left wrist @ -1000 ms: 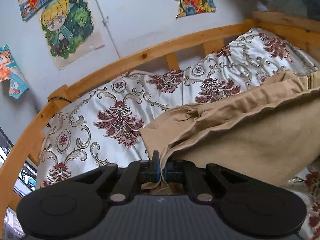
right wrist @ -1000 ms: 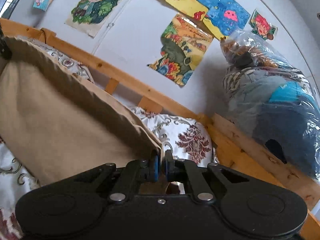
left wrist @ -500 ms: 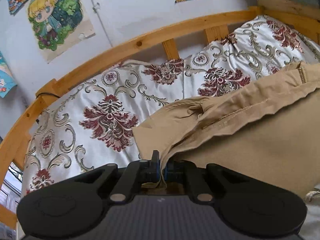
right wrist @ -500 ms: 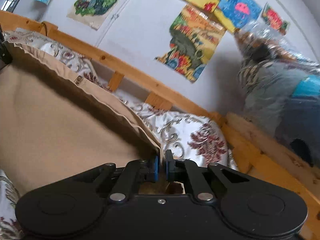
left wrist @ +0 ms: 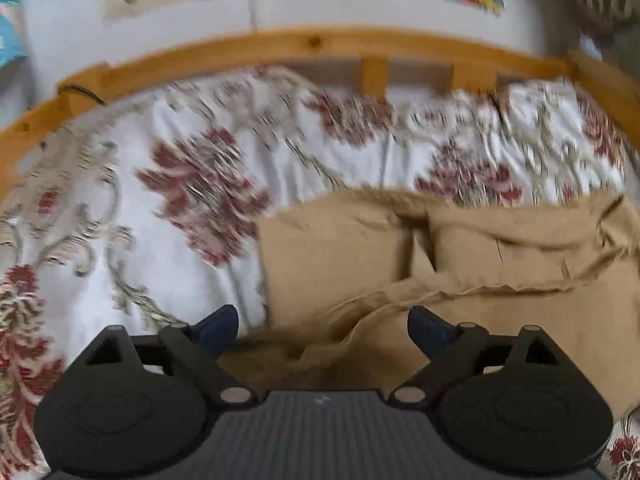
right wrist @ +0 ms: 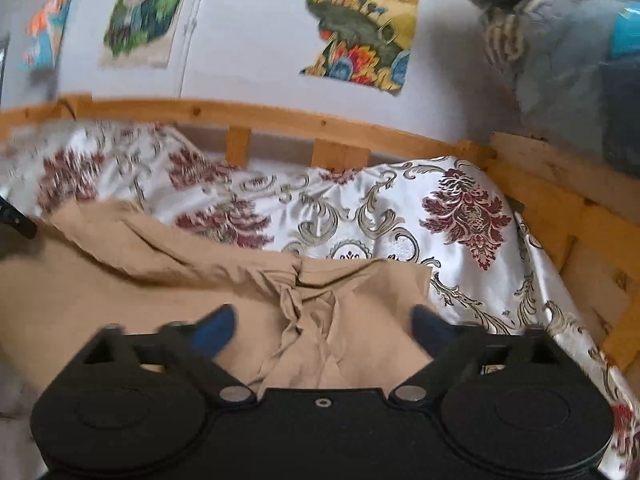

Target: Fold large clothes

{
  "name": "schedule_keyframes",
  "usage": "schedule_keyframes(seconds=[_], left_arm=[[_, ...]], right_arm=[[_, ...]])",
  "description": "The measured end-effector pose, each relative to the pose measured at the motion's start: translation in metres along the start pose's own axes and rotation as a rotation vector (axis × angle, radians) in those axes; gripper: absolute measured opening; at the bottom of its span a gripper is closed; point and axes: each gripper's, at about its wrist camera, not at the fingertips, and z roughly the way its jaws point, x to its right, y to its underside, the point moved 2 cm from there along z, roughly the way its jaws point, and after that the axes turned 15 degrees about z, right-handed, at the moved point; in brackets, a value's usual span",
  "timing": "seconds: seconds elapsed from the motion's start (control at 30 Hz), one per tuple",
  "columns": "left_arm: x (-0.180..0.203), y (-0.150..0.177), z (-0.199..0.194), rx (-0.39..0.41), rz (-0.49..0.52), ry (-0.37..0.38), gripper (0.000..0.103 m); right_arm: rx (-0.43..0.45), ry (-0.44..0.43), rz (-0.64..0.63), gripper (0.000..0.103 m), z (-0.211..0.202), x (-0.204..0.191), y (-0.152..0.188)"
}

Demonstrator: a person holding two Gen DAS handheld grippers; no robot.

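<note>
A tan garment (left wrist: 460,272) lies rumpled on the floral bedspread (left wrist: 160,200), its folded edge running across the bed. My left gripper (left wrist: 323,326) hovers over the garment's left corner, jaws opening wide, the cloth lying loose below and between the blue pads without being pressed. In the right wrist view the same tan garment (right wrist: 160,280) spreads leftward, with a crumpled corner (right wrist: 312,304) between the jaws of my right gripper (right wrist: 322,326). Those jaws are opening wide too, and the pads stand clear of the cloth.
A wooden bed rail (left wrist: 320,46) runs along the wall behind the bedspread (right wrist: 400,216). Posters (right wrist: 360,24) hang on the wall. A clear plastic bag of bedding (right wrist: 568,60) sits on the wooden frame (right wrist: 560,200) at the right.
Both grippers were shut on the tan garment's edge and have let go, their jaws now wide. The garment has dropped flat onto the bed, and both views have swung lower towards it.
</note>
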Motion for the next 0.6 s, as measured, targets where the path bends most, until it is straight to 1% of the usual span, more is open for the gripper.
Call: schedule_keyframes(seconds=[0.03,0.1,0.17,0.27,0.33,0.37,0.43,0.5,0.53,0.57,0.6], left_arm=[[-0.005,0.002,-0.004,0.013,-0.007,0.005,0.098],[-0.014,0.013,-0.013,0.025,-0.039,-0.012,0.102],[-0.020,0.022,-0.018,0.025,-0.065,-0.002,0.102],[-0.026,0.042,-0.019,0.000,-0.095,0.023,0.102],[-0.025,0.056,-0.016,-0.029,-0.123,0.058,0.099],[-0.023,0.063,-0.015,-0.041,-0.137,0.083,0.094],[-0.020,0.075,-0.014,-0.063,-0.163,0.123,0.087],[-0.015,0.085,-0.014,-0.086,-0.187,0.154,0.076],[-0.012,0.089,-0.014,-0.095,-0.190,0.162,0.072],[-0.009,0.092,-0.014,-0.105,-0.188,0.164,0.064],[-0.005,0.094,-0.015,-0.107,-0.187,0.170,0.059]], right_arm=[[0.004,-0.011,0.021,0.099,-0.006,0.003,-0.002],[0.013,-0.036,0.063,0.102,-0.021,0.006,-0.006],[0.020,-0.054,0.063,0.102,-0.036,0.006,-0.007],[-0.013,-0.087,0.003,0.102,-0.054,0.003,0.003],[-0.069,-0.101,-0.081,0.102,-0.060,-0.003,0.016],[-0.098,-0.094,-0.130,0.102,-0.061,-0.005,0.023],[-0.167,-0.079,-0.217,0.102,-0.059,-0.009,0.037],[-0.215,-0.044,-0.278,0.102,-0.053,-0.008,0.049],[-0.220,-0.030,-0.302,0.102,-0.051,-0.006,0.053],[-0.214,-0.021,-0.322,0.101,-0.049,-0.004,0.057],[-0.208,-0.013,-0.322,0.099,-0.048,0.000,0.060]])
